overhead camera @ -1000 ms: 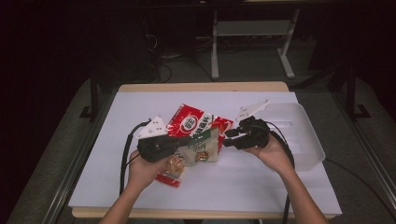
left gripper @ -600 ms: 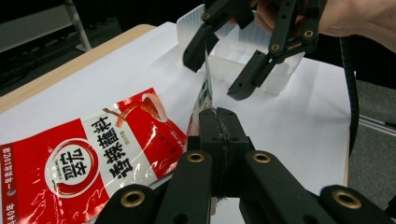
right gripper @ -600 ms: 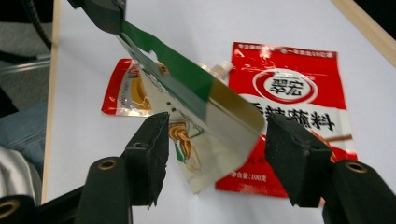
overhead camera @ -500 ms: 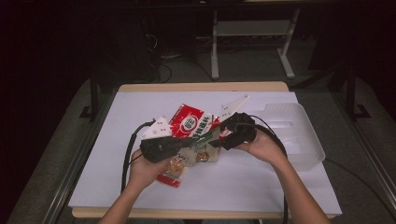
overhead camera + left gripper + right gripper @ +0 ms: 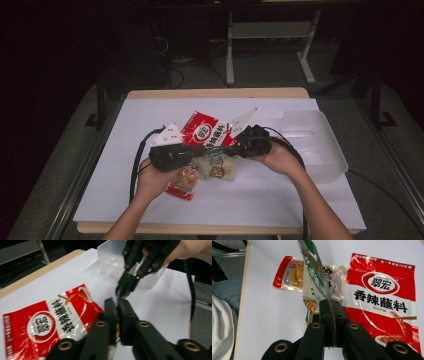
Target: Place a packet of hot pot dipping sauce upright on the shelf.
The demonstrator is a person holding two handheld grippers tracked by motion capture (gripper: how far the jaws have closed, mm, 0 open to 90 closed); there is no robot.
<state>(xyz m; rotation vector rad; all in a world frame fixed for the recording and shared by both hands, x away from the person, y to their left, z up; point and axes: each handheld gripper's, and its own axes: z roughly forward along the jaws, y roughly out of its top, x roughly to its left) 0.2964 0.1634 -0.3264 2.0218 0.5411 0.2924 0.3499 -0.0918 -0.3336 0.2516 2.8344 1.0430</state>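
Both hands are meeting over the middle of the white-covered surface (image 5: 125, 200), each carrying a hand-held gripper.

Right hand-held gripper (image 5: 329, 312): jaws have just been closing and are now clamping the green-and-white sachet (image 5: 315, 277). In the right gripper view the sachet is standing edge-on between the two black jaws, rising up and away from them, pinched at its near edge. In the high view the same gripper (image 5: 239, 148) is sitting at centre, pointing left toward the other one.

Left hand-held gripper (image 5: 117, 308): jaws are standing almost together with a thin slit between them. Something thin and greenish is sitting low in that slit, but I cannot tell whether the pads are pressing on it. In the high view this gripper (image 5: 200, 150) is pointing right, tip close to the right one's tip, over the sachet (image 5: 215, 162).

Sachet position: lifted off the surface at centre, between the two gripper tips, just in front of the big red seasoning bag (image 5: 206, 132).

Other items:
- Red seasoning bag is lying flat, just behind the grippers.
- Small red-and-yellow packet (image 5: 182, 182) is lying flat near the left hand.
- Clear plastic tray (image 5: 330, 160) is sitting at the right edge of the surface, well apart from the sachet.
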